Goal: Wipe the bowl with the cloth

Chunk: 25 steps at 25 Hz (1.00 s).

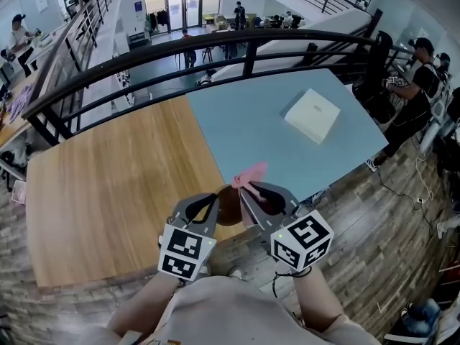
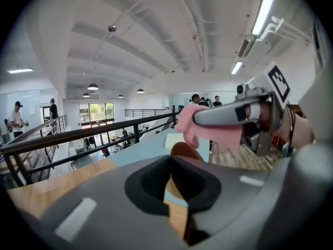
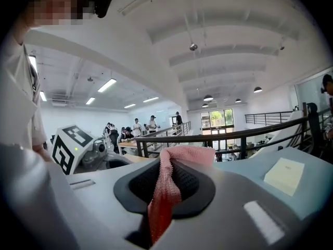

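- Likely the brown bowl (image 1: 228, 205), held up over the bench's (image 1: 108, 192) near edge at 6 o'clock in the head view, could twist or slip, since only its thin rim is pinched.
- Pink cloth (image 1: 249, 175), at 1 o'clock of the bowl, is caught by a narrow fold, so rubbing may tug it free.
- Left tongs (image 1: 215, 201) are closed on the bowl's rim.
- Right tongs (image 1: 249, 195) are clamped on the cloth.

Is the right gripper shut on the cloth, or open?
Shut on it. In the right gripper view the jaws of the right gripper pinch the pink cloth, its free end bunched above.
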Tool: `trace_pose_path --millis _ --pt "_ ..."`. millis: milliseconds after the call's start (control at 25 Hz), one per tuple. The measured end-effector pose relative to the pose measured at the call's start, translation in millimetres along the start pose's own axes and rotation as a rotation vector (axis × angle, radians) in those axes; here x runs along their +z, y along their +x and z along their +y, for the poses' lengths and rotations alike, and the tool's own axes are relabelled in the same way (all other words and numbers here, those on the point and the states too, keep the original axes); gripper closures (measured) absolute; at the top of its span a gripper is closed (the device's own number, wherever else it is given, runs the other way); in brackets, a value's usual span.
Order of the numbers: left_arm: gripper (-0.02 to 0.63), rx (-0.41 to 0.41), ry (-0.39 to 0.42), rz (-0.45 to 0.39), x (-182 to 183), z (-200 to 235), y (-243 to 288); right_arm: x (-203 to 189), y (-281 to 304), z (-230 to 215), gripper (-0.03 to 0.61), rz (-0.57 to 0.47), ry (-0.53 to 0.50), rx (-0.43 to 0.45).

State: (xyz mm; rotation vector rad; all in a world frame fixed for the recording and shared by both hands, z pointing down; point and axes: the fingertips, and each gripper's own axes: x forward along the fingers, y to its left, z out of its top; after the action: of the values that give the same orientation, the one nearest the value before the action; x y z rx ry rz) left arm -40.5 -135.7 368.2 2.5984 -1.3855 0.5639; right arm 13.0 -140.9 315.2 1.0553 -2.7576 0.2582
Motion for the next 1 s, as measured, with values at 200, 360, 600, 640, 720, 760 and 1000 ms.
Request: trace_pose_path --millis 200,360,600,640,720,760,1000 --pt "0.609 -0.044 0.022 0.004 -0.1 -18.2 3.4 16.5 6.8 19.4 0.537 -0.026 -0.034 0.056" --pt "0.609 -0.075 0.041 -0.002 4.2 -34.6 5.5 12.1 9.1 27.9 0.537 -0.004 -0.050 0.088" --pt "0.609 -0.082 0.061 -0.016 9.1 -37.5 4.2 -7.0 16.1 29.2 0.537 0.086 -0.094 0.084" --pt "0.609 -0.080 0.063 -0.018 10.0 -37.6 4.1 -10.0 15.7 27.6 0.537 0.097 -0.102 0.078" --pt "0.609 -0.076 0.064 -0.022 11.5 -37.2 3.9 -15.1 13.7 23.0 0.537 0.117 -0.114 0.058" --pt "0.609 -0.073 0.064 -0.023 12.0 -36.4 3.6 -16.9 12.6 20.4 0.537 0.124 -0.118 0.046" --pt "0.609 -0.066 0.045 -0.018 11.9 -28.6 0.5 -19.3 6.2 2.3 0.537 0.138 -0.107 -0.015"
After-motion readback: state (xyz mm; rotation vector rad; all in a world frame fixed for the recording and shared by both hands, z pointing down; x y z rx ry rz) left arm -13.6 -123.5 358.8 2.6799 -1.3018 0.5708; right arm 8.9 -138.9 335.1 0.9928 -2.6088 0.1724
